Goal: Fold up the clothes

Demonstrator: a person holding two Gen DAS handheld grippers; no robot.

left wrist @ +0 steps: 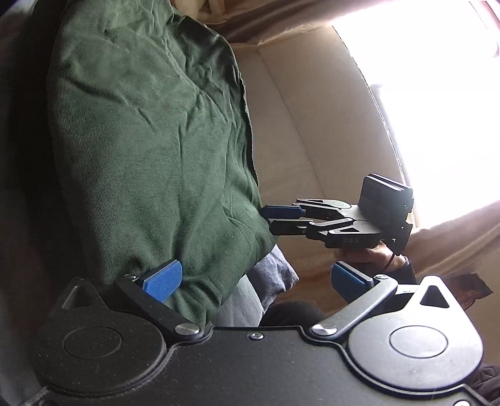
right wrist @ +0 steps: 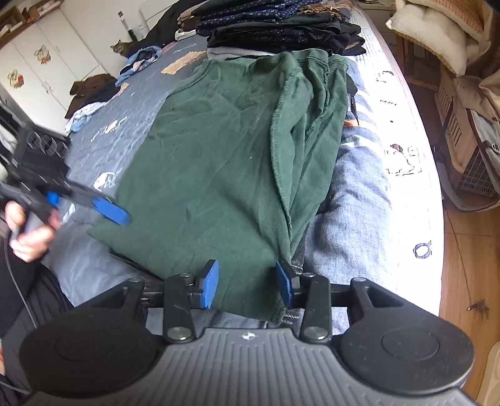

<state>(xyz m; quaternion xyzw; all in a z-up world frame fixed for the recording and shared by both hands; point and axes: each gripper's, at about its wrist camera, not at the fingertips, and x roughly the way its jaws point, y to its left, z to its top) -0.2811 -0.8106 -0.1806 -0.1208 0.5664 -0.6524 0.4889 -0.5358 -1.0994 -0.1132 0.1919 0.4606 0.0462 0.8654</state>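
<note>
Right tool (right wrist: 247, 282) straddles the green garment (right wrist: 218, 150) edge, pads not pressing; left tool (left wrist: 254, 282) released. Risk: fold slips.

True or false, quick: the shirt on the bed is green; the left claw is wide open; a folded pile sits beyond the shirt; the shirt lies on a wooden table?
1. The shirt is green. True.
2. The left claw is wide open. True.
3. A folded pile sits beyond the shirt. True.
4. The shirt lies on a wooden table. False: it lies on a bed with a blue-grey cover.
5. The right claw is shut tight. False: its pads stand apart.
</note>
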